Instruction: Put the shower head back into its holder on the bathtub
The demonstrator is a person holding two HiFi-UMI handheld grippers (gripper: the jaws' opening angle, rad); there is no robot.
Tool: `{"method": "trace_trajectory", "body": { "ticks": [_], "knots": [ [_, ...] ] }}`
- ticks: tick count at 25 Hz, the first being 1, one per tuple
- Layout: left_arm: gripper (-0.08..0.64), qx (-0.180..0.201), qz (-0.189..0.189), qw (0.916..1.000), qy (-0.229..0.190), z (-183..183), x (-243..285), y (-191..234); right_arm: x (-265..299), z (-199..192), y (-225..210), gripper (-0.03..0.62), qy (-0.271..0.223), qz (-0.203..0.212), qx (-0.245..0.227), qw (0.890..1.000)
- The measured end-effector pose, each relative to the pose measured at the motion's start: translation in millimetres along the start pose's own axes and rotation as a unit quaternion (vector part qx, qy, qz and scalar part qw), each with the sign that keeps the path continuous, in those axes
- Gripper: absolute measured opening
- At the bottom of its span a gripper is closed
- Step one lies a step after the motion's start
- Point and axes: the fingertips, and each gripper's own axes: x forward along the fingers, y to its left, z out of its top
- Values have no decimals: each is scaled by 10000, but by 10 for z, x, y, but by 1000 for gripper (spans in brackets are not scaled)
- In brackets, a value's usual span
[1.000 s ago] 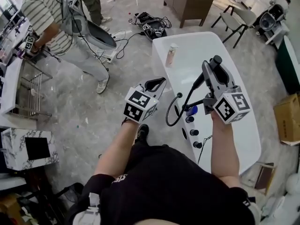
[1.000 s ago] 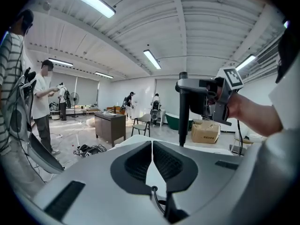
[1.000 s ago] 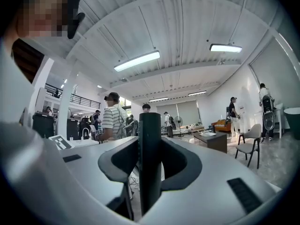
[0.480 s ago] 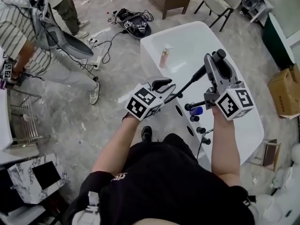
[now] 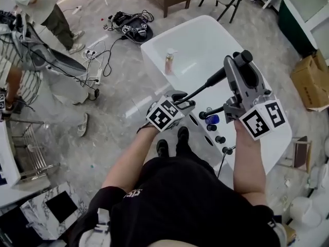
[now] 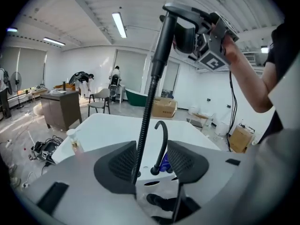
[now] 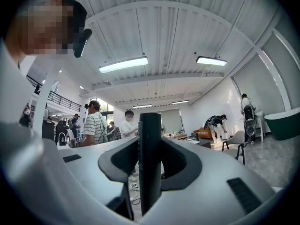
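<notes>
Now, right gripper (image 5: 238, 63) was clamped on the shower head (image 5: 216, 79), centre-right of the head view, above the bathtub (image 5: 205, 40) rim. Left gripper (image 5: 183, 102) jaws were opening, hose (image 6: 149, 102) loose between them. Risk: the freed hose could snag the spout (image 6: 162, 142), dragging the head off line.

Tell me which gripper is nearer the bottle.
Left. The left gripper, jaws opening with the hose between them, is just short of the bottle. The right gripper holds the shower head farther right.

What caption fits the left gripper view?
Left gripper opening, black shower hose between its jaws, white bathtub beyond.
</notes>
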Motion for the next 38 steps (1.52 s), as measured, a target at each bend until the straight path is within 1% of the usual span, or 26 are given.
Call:
{"method": "trace_trajectory", "body": {
  "ticks": [2,4,5,6,9,12,14,16,21,24,27,30,35,38],
  "knots": [
    [218,197,-118,9997,109,80,234,-71,-57,144,-100,141,-125,-15,32,9999],
    [218,412,-116,9988,241,154,478,-96,-121,258,-188,141,-205,-58,-3,9998],
    [209,441,-78,9986,283,183,585,-90,-146,293,-230,141,-221,-74,-18,9997],
    [188,429,-30,9986,295,208,676,-77,-166,317,-271,141,-229,-81,-24,9997],
    [78,347,79,9992,187,313,824,-26,-203,364,-397,141,-252,-100,-36,9996],
    [71,302,184,9993,-99,538,772,70,-219,378,-500,141,-232,-136,-125,9996],
    [71,355,373,9983,-275,719,693,185,-249,381,-548,141,-236,-150,-191,9994],
    [71,421,610,9968,-314,853,617,327,-296,420,-584,140,-310,-153,-230,9991],
    [71,124,995,9932,-586,1085,423,658,-328,475,-685,138,-352,-151,-252,9989],
    [71,29,1004,9936,-519,1037,500,707,-351,385,-749,138,-250,-196,-187,9993],
    [72,2,847,9959,-313,840,697,651,-352,238,-774,138,-91,-194,-98,9997],
    [81,-118,687,9975,-101,603,869,538,-368,51,-805,138,103,-198,3,9998],
    [117,-178,483,9986,-82,422,936,386,-441,-265,-985,138,455,-428,31,9980],
    [118,-254,471,9986,-38,343,940,412,-448,-482,-1104,137,596,-488,201,9968]
  ]
}}
